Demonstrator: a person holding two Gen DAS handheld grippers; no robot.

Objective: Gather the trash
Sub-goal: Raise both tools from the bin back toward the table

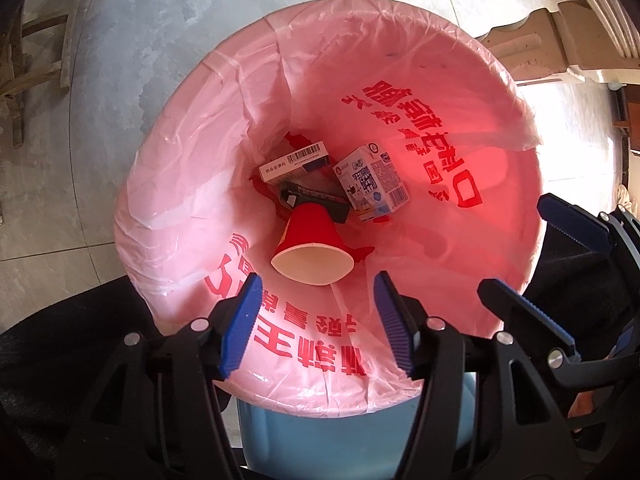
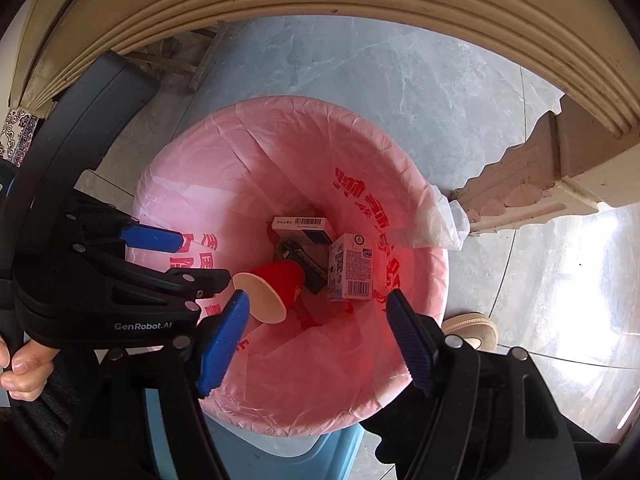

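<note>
Already the red cup (image 1: 310, 246), milk carton (image 1: 372, 184) and flat box (image 1: 294, 162) lie mid-frame in the pink-lined bin (image 1: 168, 184), both the left gripper (image 1: 318, 328) and right gripper (image 2: 320, 344) half-open, empty.

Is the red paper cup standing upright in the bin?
No, the red paper cup lies on its side at the bottom of the pink bag, its open mouth showing.

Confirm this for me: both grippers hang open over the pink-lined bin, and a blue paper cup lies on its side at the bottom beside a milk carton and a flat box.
One thing is wrong: the paper cup is red with a pale inside, not blue, as the left wrist view shows. The rest holds: the left gripper and right gripper hang open over the pink-lined bin, with the milk carton and flat box beside the cup.
</note>
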